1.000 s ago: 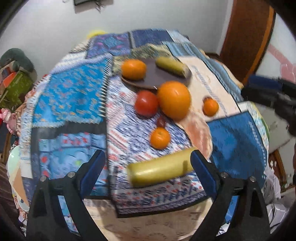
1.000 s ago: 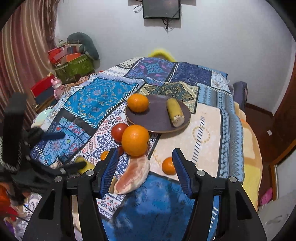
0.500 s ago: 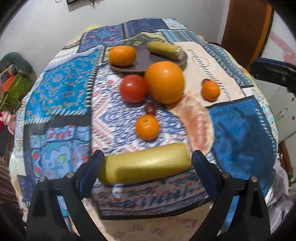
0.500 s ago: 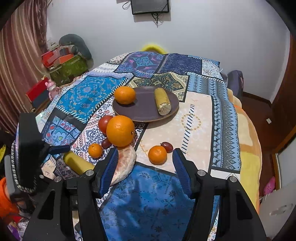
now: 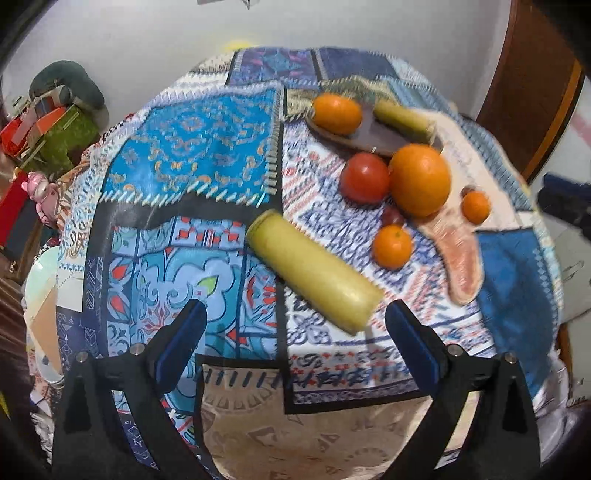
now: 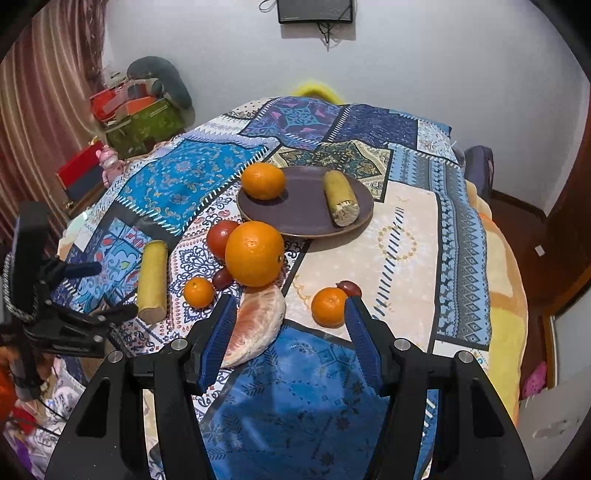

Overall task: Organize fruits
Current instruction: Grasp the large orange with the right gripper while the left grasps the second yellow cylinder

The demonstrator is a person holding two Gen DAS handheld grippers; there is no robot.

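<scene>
**Fruit spread over a patchwork bed cover**

The surface is a bed under a patchwork cover (image 6: pixel 413 243) of blue, white and cream panels, in a room with a pale wall, a wall-mounted screen (image 6: pixel 316 10), striped curtains at the left and a heap of boxes (image 6: pixel 142 110) in the corner.

A dark plate (image 6: pixel 306 218) carries 1 orange (image 6: pixel 263 181) and 1 yellow-green cylinder (image 6: pixel 340 197). Off the plate lie 1 big orange (image 6: pixel 255 254), 1 red tomato (image 6: pixel 221 238) touching it, 2 small tangerines (image 6: pixel 198 291) (image 6: pixel 328 306), 2 dark grapes (image 6: pixel 221 277) (image 6: pixel 349 287), 1 pink pomelo wedge (image 6: pixel 258 325) and 1 long yellow-green cylinder (image 5: pixel 314 273).

The left gripper (image 5: pixel 295 328) has its jaws wide, holding nothing, with the long cylinder just ahead of them (lying diagonally). The right gripper (image 6: pixel 290 328) also has wide, unloaded jaws, the wedge and 1 tangerine between their tips in view.
</scene>
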